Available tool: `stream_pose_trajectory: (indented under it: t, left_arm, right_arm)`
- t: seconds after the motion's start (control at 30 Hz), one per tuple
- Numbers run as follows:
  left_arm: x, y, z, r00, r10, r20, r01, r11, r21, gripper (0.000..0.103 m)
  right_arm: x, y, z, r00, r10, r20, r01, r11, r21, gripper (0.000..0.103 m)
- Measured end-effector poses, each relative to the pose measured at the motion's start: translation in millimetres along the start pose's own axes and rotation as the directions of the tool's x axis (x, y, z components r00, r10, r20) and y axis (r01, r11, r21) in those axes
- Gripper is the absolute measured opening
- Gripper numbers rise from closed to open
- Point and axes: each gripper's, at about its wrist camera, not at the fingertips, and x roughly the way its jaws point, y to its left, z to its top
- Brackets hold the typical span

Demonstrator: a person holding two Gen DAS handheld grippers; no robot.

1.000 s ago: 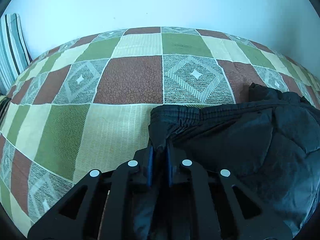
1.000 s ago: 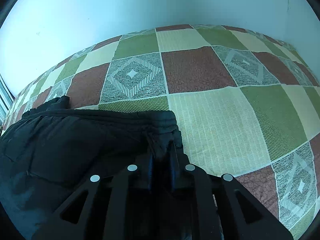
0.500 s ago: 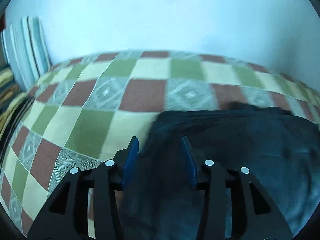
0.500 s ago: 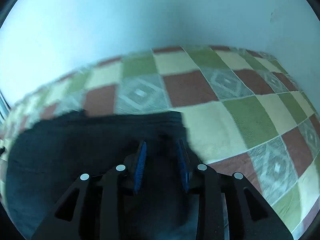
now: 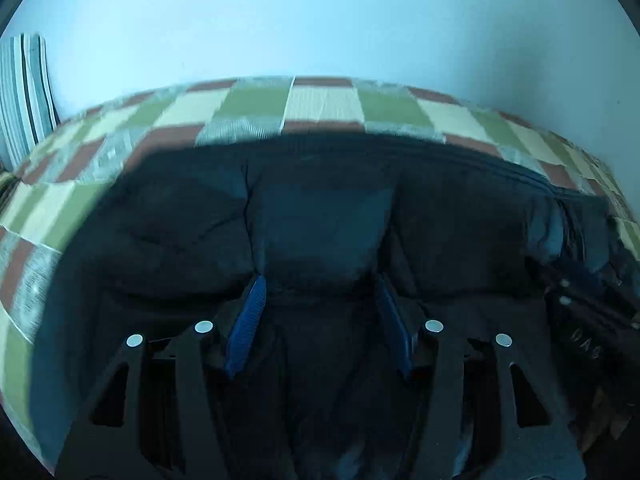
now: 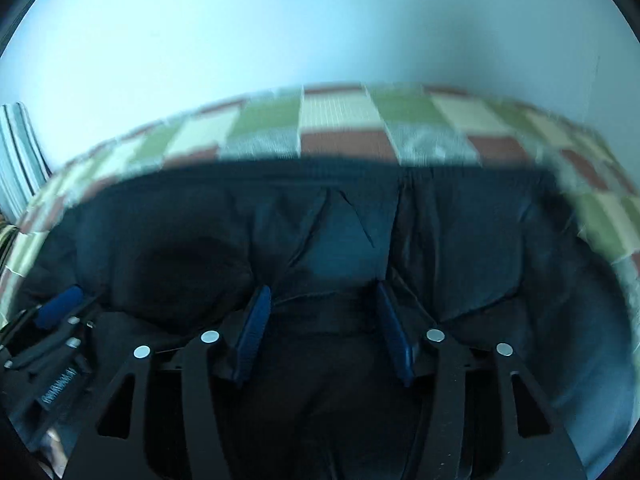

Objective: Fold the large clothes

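A large dark navy garment (image 5: 320, 208) lies folded over on the bed and fills most of both views; it also shows in the right wrist view (image 6: 324, 232). My left gripper (image 5: 320, 286) is open and empty, its blue-padded fingers (image 5: 250, 316) spread above the cloth. My right gripper (image 6: 324, 294) is open and empty above the same garment. The right gripper shows at the right edge of the left wrist view (image 5: 576, 312). The left gripper shows at the left edge of the right wrist view (image 6: 56, 320).
The bed has a checked quilt (image 5: 256, 100) of green, cream, brown and grey squares, also in the right wrist view (image 6: 340, 112). A pale wall (image 5: 320, 20) stands behind it. Striped pillows (image 5: 24, 92) lean at the far left.
Both grippers were shut on the garment's edge a second ago. They opened, let it go and pulled back above the cloth. The two grippers now sit closer together.
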Motion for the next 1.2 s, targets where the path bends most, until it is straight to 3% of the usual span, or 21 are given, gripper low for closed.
stream_pose_trajectory:
  t: [0.13,0.37,0.73,0.83,0.9,0.97,1.2]
  left_arm:
    - [14,-5,-8,0.999,0.034,0.017,-0.035,0.999,0.038,0.058]
    - [26,-5,-13,0.999,0.032,0.010,-0.032,0.999,0.035,0.059]
    - [27,-8,-7,0.999,0.044,-0.010,-0.043,0.998,0.048,0.059]
    - [17,-3,-2,1.000,0.016,-0.013,-0.016,0.999,0.030,0.062]
    - [6,3,0,1.000,0.000,-0.020,0.000,1.000,0.020,0.075]
    - [-12,12,-2,1.000,-0.005,-0.006,0.005,1.000,0.001,0.079]
    - [-92,85,-39,0.998,-0.009,0.067,0.019,0.989,-0.149,0.089]
  right_arm:
    - [11,5,-7,0.999,-0.050,0.020,0.051,0.998,-0.027,0.055]
    - [24,9,-12,0.996,-0.092,0.024,0.093,0.995,-0.042,0.056]
    - [23,11,-12,0.994,-0.109,0.019,0.110,0.993,-0.049,0.056]
    - [12,11,-6,0.995,-0.095,0.013,0.095,0.994,-0.050,0.059]
    - [1,9,-5,0.997,-0.082,0.010,0.082,0.996,-0.046,0.067]
    - [-18,4,-8,0.996,-0.079,0.031,0.080,0.996,-0.041,0.076]
    - [-100,-51,-27,0.992,-0.084,0.093,0.083,0.996,0.017,0.079]
